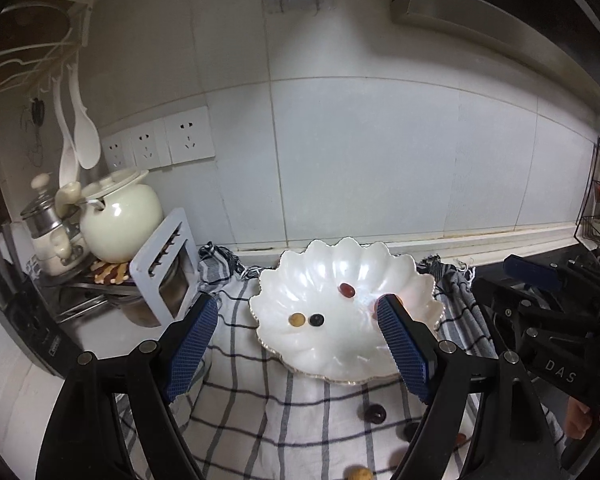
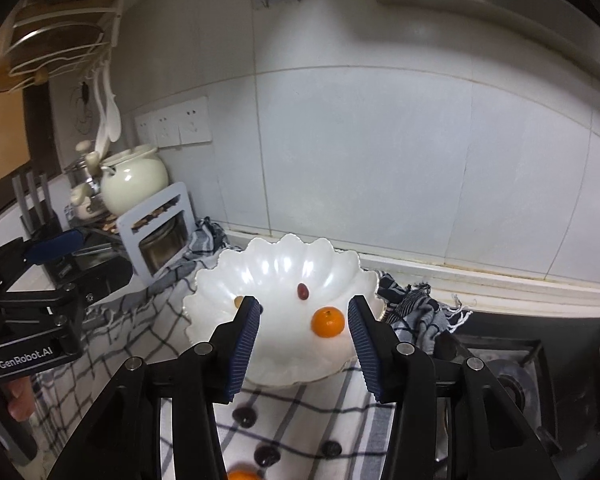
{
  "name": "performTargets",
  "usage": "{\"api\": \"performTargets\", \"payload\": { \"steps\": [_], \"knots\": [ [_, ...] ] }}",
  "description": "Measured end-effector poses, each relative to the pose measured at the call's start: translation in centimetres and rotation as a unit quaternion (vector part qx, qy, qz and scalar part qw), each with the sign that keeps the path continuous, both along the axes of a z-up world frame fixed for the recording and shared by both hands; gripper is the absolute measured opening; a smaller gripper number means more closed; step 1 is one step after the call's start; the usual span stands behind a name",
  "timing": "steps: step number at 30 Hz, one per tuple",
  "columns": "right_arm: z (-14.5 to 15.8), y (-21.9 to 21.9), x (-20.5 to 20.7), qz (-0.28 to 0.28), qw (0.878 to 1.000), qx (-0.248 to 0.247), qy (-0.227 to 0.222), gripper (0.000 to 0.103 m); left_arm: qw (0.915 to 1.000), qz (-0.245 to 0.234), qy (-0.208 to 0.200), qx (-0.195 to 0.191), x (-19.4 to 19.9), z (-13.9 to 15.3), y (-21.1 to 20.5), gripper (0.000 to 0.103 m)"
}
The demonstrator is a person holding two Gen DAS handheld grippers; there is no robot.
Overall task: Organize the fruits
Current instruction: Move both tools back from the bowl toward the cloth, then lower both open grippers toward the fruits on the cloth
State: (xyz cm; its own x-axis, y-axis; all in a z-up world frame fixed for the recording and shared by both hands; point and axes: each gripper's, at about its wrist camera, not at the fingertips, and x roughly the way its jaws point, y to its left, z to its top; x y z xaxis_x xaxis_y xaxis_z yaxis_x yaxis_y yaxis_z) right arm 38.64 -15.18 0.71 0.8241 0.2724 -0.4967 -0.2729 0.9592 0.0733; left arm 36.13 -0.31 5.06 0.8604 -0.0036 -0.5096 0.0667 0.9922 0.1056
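fruits sit nearest you on the checked cloth (image 2: 300, 408): dark ones (image 2: 244, 416) in both views. your left tool (image 1: 296, 314) and right tool (image 2: 302, 312) stand apart, empty. beyond, the shell dish (image 2: 284, 264) holds a red grape (image 1: 346, 289); only the right view shows its orange (image 2: 327, 321) whole.

Glossy pearly scalloped bowl (image 2: 284, 264) on soft checked cloth (image 2: 324, 408), ribbed blue rubbery fingers (image 2: 245, 344), glazed tiles (image 2: 380, 160)

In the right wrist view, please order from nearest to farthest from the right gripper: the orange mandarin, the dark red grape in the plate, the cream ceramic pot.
From the right gripper:
1. Orange mandarin, between the fingers, in the plate.
2. Dark red grape, plate centre.
3. Cream ceramic pot, far left by the wall.
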Motion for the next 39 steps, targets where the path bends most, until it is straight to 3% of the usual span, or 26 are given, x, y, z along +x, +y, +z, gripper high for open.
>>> {"api": "performTargets", "payload": {
  "steps": [6,15,24,39],
  "knots": [
    [0.3,-0.3,-2.7,0.000,1.000,-0.001,-0.011,0.048,1.0000,0.006,-0.007,-0.003,-2.9,0.0,0.3,0.082],
    [-0.4,-1.3,-6.2,0.002,1.000,-0.008,-0.016,0.048,0.9999,0.008,-0.005,0.005,-6.3,-1.1,-0.4,0.091],
    [-1.6,-2.2,-8.5,-0.014,1.000,-0.018,-0.011,0.048,0.9999,0.012,0.007,0.008,-8.4,-2.5,-0.8,0.091],
    [-6.4,-1.6,-9.9,0.006,0.998,-0.035,0.053,0.048,0.9983,0.014,0.054,-0.014,-9.7,-7.2,-0.7,0.091]
  ]
}}
